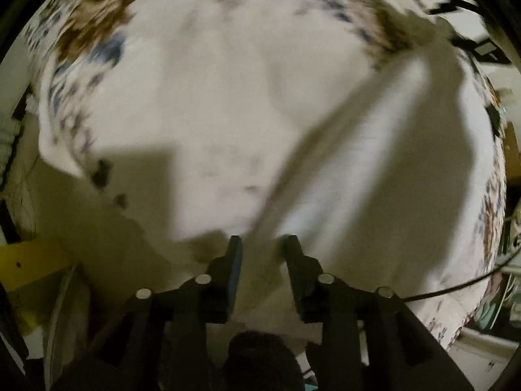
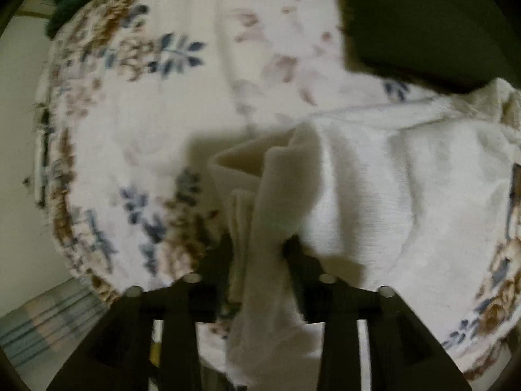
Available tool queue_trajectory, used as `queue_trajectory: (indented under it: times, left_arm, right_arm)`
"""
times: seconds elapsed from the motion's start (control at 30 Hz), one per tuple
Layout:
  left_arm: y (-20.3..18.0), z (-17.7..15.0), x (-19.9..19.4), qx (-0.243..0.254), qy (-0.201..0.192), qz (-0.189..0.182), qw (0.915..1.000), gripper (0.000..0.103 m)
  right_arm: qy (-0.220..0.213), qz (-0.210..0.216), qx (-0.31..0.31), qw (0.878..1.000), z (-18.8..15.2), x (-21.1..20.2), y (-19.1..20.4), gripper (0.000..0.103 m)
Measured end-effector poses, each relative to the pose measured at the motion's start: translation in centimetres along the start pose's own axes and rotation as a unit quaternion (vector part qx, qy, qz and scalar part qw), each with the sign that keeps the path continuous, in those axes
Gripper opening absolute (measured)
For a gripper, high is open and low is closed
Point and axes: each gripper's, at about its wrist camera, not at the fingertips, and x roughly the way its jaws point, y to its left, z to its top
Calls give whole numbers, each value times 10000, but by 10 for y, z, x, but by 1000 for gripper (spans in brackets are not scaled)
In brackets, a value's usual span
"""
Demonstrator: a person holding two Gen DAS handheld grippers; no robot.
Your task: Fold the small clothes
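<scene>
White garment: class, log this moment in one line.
left hand-held gripper: gripping white garment | right hand-held gripper: gripping garment | surface: floral cloth

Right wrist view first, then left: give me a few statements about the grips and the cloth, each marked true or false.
1. The right hand-held gripper has white cloth between its fingers. True.
2. The left hand-held gripper is empty. False: a cloth strip runs between its fingers.
3. The floral blanket lies beneath the cloth. True.
4. The white cloth is neatly folded flat. False: it is bunched and lifted.
</scene>
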Motion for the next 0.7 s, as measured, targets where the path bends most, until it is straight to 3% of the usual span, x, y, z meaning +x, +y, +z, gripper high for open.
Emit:
queue_trajectory:
  times: [0.03, 0.17, 0.23, 0.3, 0.37, 0.4, 0.53, 0.7]
  left_arm:
    - [8, 1, -1, -83, 34, 10, 10000, 30]
    - [26, 13, -22, -316, -74, -29, 9995, 30]
    - [16, 27, -40, -242, -266, -142, 9993, 30]
    - [-1, 45, -58, -121, -447, -292, 9985, 38]
    - [-29, 69, -75, 50, -686, -553, 9961, 60]
    - [-42, 82, -80, 138, -803, -677, 9944, 63]
    - [-117, 149, -85, 557, -1041, -1173, 9861, 64]
    - [-208, 215, -56, 1287, -1082, -895, 9817, 64]
  right_arm:
    - [4, 110, -13, 9999, 0, -3, 0, 53]
    - [-205, 577, 37, 9981, -12, -33, -19, 61]
    - [-369, 824, 135, 9958, -24, -53, -38, 69]
    - [-598, 913, 253, 9937, -41, -76, -64, 73]
    - [-807, 872, 351, 9923, -61, -97, -96, 75]
    - [-882, 790, 372, 9923, -70, -104, -112, 76]
    - [-1069, 531, 482, 9917, -96, -118, -171, 76]
    - [-1203, 799, 912, 9853, -84, -107, -237, 76]
